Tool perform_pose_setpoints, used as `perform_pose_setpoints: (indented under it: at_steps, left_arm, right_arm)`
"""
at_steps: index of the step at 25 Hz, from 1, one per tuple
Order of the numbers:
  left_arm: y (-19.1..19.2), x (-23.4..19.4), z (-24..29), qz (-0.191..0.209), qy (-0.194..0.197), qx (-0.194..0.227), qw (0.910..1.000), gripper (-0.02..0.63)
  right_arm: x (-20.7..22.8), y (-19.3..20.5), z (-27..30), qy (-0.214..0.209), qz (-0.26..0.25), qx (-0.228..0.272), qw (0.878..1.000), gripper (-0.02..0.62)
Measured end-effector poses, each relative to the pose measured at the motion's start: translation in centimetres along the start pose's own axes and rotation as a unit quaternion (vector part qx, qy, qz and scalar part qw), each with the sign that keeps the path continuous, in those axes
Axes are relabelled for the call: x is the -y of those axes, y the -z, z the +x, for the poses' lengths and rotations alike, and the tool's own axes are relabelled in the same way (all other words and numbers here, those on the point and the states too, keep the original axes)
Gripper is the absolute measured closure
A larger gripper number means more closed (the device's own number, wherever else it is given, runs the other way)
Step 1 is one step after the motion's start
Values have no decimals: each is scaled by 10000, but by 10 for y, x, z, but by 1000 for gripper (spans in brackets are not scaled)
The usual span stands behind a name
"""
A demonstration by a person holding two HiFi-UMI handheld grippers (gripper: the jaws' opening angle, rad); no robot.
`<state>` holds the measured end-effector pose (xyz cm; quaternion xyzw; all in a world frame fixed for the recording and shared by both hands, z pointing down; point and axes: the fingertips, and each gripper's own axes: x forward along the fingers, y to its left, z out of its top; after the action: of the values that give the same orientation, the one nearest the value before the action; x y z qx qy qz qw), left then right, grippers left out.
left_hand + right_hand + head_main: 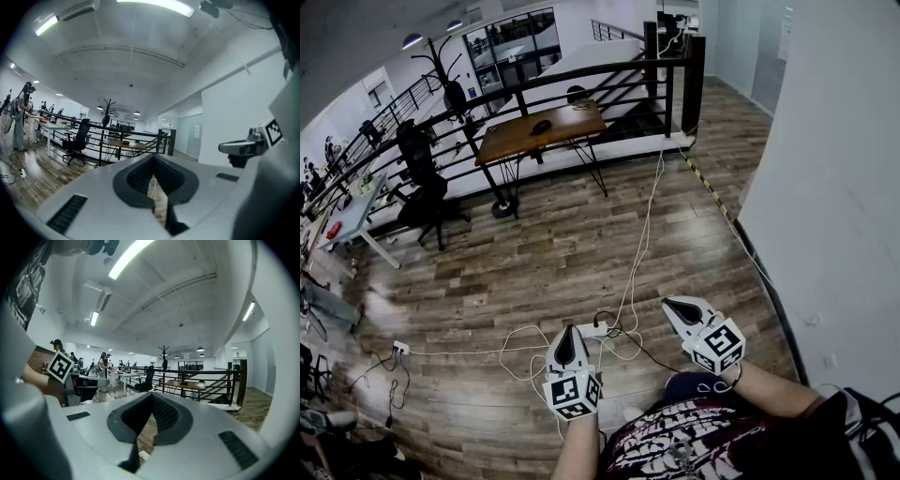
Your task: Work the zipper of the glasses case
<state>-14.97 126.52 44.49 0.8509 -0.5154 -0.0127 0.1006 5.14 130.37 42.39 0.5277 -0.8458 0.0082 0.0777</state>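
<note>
The person's patterned shirt (675, 448) fills the bottom edge of the head view. Just beyond it the left tongs (568, 330) and the right tongs (669, 304) hang side by side over the wooden floor (534, 253), above loose white cables (623, 300). Each gripper view shows its own tongs pressed together with nothing pinched: the left tongs (152, 159) point out level, and the right tongs (151, 397) point only slightly down, toward the railing (201, 376). The glasses case shows in no view, so its direction from the tongs, its long axis and the nearer hand cannot be told. The only candidate surface is the wooden worktop (572, 120) by the railing, well ahead of both hands. A small dark object (542, 125) lies on it, too small to name. Most likely the case has yet to be found before any grip on the zipper can be lined up.
</note>
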Motion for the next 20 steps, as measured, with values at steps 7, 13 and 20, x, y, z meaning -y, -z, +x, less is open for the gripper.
perform_pose_setpoints:
  at_steps: [7, 13, 20]
  left_arm:
    - [-5, 3, 0, 0, 194, 37, 9998, 600]
    - [-11, 0, 25, -18, 278, 22, 9996, 600]
    - [-4, -6, 78, 63, 106, -126, 9998, 600]
  right_arm:
    - [-2, -5, -3, 128, -16, -25, 9999, 598]
    - [19, -6, 20, 161, 67, 1, 9998, 598]
    - [57, 5, 61, -19, 66, 101, 9999, 598]
